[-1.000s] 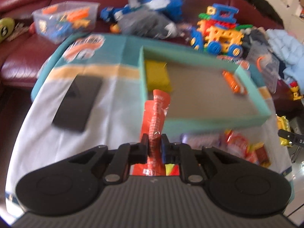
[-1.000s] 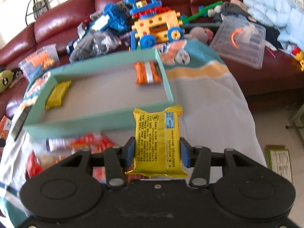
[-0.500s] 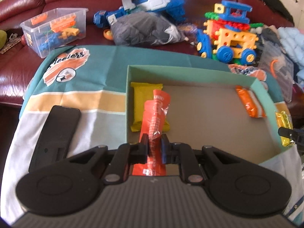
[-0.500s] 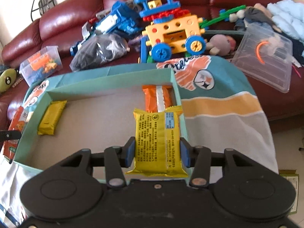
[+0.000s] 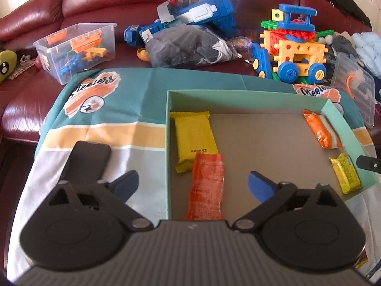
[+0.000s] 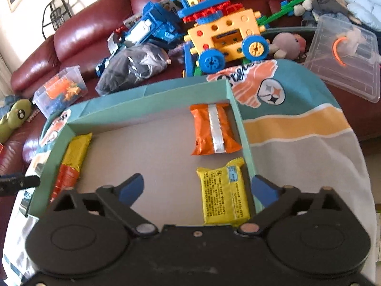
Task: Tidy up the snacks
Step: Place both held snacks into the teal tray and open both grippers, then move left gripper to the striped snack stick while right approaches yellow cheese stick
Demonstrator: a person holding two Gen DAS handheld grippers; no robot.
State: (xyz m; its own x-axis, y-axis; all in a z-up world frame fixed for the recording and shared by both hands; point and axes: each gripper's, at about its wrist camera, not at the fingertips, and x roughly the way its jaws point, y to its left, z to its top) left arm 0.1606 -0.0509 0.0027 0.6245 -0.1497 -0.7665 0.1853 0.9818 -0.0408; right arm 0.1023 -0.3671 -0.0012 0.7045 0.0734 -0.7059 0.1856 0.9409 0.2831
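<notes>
A shallow teal box (image 5: 167, 124) (image 6: 152, 90) sits on the cloth-covered table. My left gripper (image 5: 193, 183) is open above its left end. A red-orange snack packet (image 5: 206, 188) lies free between the jaws, overlapping a yellow packet (image 5: 194, 135). My right gripper (image 6: 197, 188) is open above the box's right end. A yellow packet (image 6: 223, 193) lies free below it, near an orange packet (image 6: 214, 132). The right wrist view also shows the red packet (image 6: 65, 181) and the left yellow packet (image 6: 76, 151).
A black phone (image 5: 85, 162) lies on the cloth left of the box. Behind the table, a red sofa holds a clear bin of toys (image 5: 78, 47), a blue toy (image 5: 190, 16), a dark bag (image 5: 188, 47), a yellow block vehicle (image 5: 293, 52) and a clear lid (image 6: 345, 57).
Both grippers moved forward over the box and opened. The left let go of the red-orange packet, the right let go of the yellow packet; both now lie in the box.
</notes>
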